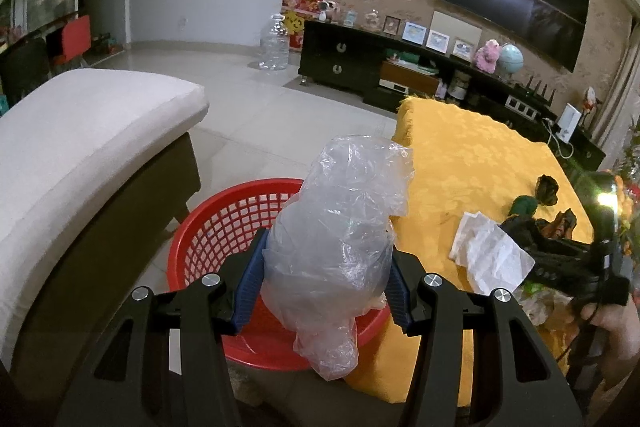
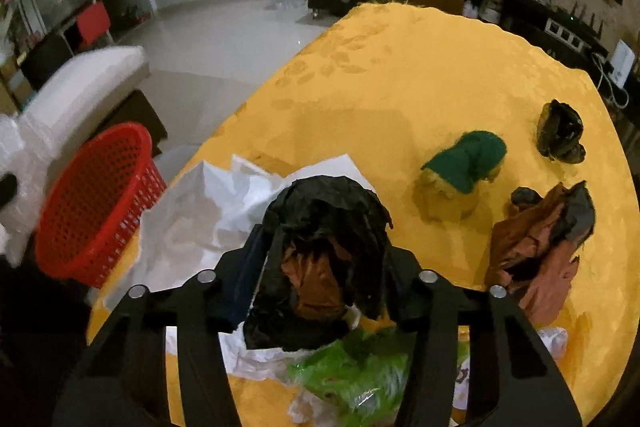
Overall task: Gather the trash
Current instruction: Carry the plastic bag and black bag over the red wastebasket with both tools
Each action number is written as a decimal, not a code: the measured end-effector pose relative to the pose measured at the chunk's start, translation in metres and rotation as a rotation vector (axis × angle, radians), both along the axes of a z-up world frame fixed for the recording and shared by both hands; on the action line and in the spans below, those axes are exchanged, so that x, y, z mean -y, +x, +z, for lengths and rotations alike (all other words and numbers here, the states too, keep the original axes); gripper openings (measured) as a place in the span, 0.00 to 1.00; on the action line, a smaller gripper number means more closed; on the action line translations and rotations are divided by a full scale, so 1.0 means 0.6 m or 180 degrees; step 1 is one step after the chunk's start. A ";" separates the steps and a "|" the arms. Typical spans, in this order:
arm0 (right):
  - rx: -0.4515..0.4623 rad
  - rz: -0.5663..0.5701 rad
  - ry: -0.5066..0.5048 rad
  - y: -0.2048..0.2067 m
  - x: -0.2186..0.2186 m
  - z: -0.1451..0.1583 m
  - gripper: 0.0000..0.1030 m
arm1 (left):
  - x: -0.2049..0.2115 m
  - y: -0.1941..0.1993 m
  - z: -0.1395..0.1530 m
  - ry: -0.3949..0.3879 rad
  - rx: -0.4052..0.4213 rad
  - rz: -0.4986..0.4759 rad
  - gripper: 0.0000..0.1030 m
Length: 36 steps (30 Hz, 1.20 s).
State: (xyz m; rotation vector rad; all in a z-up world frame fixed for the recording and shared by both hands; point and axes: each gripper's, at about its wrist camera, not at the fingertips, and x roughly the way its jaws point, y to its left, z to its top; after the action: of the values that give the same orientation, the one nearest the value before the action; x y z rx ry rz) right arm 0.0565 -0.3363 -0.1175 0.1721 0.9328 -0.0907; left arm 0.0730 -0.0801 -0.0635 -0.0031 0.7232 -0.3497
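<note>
Trash is in both grippers at once. The left gripper [image 1: 326, 267] is clamped on a clear bag [image 1: 340, 227], crumpled and standing with its long axis up and down, its tail hanging below the pads. Directly under and behind it sits the red basket [image 1: 224, 219] on the floor, tucked between the sofa [image 1: 80, 147] and the yellow table [image 1: 472, 163]; so the left hand is the nearer one, and its load looks ready to drop straight in. The right gripper [image 2: 326, 267] is over the table, its jaws closed on a black wrapper [image 2: 324, 227] with a brown patch in it, though motion blur makes the pad contact hard to judge. From there the basket [image 2: 96, 203] lies off to the left, past the table edge, with white paper [image 2: 208, 211] between. More scraps wait on the cloth: a green wad [image 2: 468, 163], a dark lump [image 2: 560, 131], a brown wrapper [image 2: 540, 239] and a green bag [image 2: 360, 367] just below the jaws
</note>
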 end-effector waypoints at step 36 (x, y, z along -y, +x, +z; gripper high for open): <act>0.0695 0.0393 0.0371 -0.011 -0.127 0.141 0.49 | -0.064 0.030 0.021 0.0084 0.0118 0.0477 0.49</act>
State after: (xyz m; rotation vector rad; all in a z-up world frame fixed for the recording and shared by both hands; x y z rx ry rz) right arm 0.0500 -0.2602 -0.0332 0.2270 0.7291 0.0955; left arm 0.0910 -0.0414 -0.0508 -0.0257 0.6865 -0.1966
